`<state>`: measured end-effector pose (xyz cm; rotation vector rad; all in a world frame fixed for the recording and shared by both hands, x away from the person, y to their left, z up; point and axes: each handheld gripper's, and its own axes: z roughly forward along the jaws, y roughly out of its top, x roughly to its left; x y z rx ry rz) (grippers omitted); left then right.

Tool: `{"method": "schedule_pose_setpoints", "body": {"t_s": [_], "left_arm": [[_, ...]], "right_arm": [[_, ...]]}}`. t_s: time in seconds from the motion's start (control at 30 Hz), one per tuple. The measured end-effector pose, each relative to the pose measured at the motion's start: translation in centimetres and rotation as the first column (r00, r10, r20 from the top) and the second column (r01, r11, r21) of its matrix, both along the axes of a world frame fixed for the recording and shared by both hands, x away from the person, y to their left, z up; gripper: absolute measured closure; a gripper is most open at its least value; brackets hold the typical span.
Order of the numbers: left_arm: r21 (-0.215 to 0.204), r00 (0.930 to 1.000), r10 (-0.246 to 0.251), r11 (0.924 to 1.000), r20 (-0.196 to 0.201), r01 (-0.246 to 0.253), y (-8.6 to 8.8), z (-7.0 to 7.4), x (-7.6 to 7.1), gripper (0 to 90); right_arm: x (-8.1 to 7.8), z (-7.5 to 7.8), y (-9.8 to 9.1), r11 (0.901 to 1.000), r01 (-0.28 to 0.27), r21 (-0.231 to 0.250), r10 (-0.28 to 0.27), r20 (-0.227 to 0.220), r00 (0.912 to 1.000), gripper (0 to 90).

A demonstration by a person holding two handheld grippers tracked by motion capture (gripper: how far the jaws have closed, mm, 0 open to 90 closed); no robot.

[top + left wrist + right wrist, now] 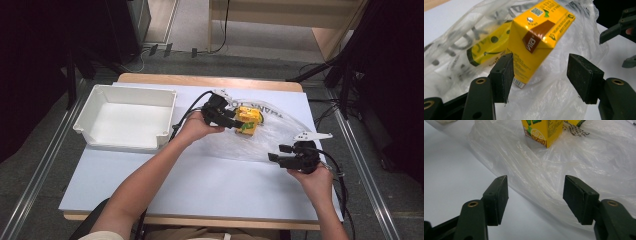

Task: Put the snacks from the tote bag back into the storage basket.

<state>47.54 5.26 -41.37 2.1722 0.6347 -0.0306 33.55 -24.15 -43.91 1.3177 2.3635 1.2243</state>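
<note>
Yellow cardboard drink carton (536, 37) stands tilted on a crumpled clear plastic bag (270, 137), mid-table, right of the white plastic bin (125, 117). Left gripper (540, 75) at the carton — jaws apart, one pad just beside its lower edge, not clamped. Right gripper (535, 200) near the bag's near-right edge — jaws apart, holding nothing.

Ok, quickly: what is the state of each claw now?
Left claw: open, around the yellow drink carton, not closed on it.
Right claw: open, holding nothing, over the plastic bag.
</note>
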Motion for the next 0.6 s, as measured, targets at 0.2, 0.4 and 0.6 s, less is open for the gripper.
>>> {"method": "schedule_pose_setpoints", "body": {"t_s": [0.2,0.4,0.6], "left_arm": [[0.012,0.9996,-0.003,0.9999,0.029,0.003,-0.5,-0.3,0.5,38.4],[0.004,0.9964,-0.027,0.9996,0.08,0.026,-0.8,-0.5,1.0,38.3],[0.003,0.9957,-0.051,0.9987,0.077,0.051,-1.6,-0.9,1.4,37.3]], "right_arm": [[-0.2,0.0,0.0,1.0,0.003,-0.003,-0.003,-0.002,1.0,37.7],[-0.2,-0.1,-0.1,1.0,0.0,-0.002,0.0,-0.005,1.0,37.8],[-0.3,-0.2,0.1,1.0,0.0,-0.005,0.0,-0.008,1.0,37.8]]}}
